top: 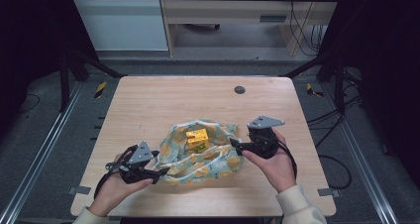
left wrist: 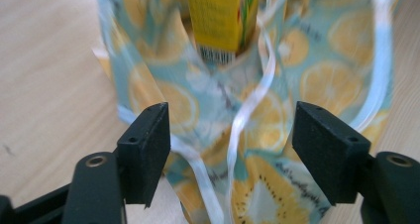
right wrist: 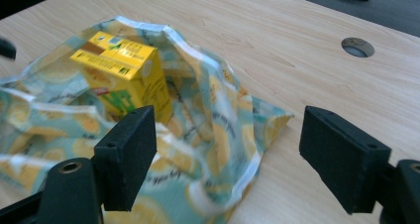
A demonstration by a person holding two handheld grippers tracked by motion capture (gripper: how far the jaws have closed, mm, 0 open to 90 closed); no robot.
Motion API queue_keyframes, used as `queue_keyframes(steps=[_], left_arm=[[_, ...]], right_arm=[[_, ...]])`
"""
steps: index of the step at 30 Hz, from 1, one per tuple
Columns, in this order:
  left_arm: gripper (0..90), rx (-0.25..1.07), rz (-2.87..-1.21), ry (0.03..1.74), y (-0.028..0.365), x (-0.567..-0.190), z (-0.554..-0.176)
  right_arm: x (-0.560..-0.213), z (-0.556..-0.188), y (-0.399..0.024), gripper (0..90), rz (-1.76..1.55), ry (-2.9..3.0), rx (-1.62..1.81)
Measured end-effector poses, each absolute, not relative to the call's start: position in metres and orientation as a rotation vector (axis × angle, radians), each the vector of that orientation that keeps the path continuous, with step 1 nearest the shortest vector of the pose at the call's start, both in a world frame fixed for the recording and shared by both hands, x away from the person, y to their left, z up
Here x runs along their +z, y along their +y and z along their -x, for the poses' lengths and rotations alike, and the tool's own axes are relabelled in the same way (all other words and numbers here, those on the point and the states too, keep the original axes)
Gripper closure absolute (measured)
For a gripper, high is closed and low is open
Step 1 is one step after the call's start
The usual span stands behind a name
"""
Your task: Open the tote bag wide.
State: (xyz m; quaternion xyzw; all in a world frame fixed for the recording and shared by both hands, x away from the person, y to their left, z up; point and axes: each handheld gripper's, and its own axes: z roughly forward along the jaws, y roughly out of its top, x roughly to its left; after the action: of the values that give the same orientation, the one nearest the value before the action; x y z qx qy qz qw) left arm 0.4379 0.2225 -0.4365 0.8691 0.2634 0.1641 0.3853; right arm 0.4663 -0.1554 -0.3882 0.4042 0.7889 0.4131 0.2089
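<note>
Fruit-print bag to be closed around the yellow carton

Fruit-print bag (top: pixel 203 157) is seen lying crumpled on the bench (top: pixel 148 105), spread between the two hand-held grippers, and it is the largest thing to be managed. Its mouth is slack and open ahead of the left hand-held gripper (left wrist: pixel 230 135), whose jaws stand wide apart with the cloth and a loop of the white drawstring (left wrist: pixel 247 110) lying between them, nothing yet pinched. The right hand-held gripper (right wrist: pixel 228 149) is likewise held apart, with a folded corner of the bag just in front of its jaws and bare bench beyond.

Inside the bag, the yellow carton (right wrist: pixel 124 75) stands upright, straight ahead of the left gripper and up and to the left of the right one.

The step in hand is judged to be gathering the bag by its string. For this to be done well, the string alone should be caught, not a fold of cloth with it, and the opposite edge should be held down so that the carton is not tipped when the mouth is drawn in.
</note>
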Motion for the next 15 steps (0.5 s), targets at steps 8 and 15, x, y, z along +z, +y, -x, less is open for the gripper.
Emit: queue_keyframes(steps=[8,15], left_arm=[[29.1,0.484,-2.215,0.666,0.221,-0.414,-0.448],[29.5,0.493,-2.264,0.726,0.217,-0.414,-0.475]], right_arm=[[-0.403,-0.439,-0.155,18.0,-1.109,2.228,1.118],[-0.424,-0.443,-0.147,15.4,-1.153,2.228,1.068]])
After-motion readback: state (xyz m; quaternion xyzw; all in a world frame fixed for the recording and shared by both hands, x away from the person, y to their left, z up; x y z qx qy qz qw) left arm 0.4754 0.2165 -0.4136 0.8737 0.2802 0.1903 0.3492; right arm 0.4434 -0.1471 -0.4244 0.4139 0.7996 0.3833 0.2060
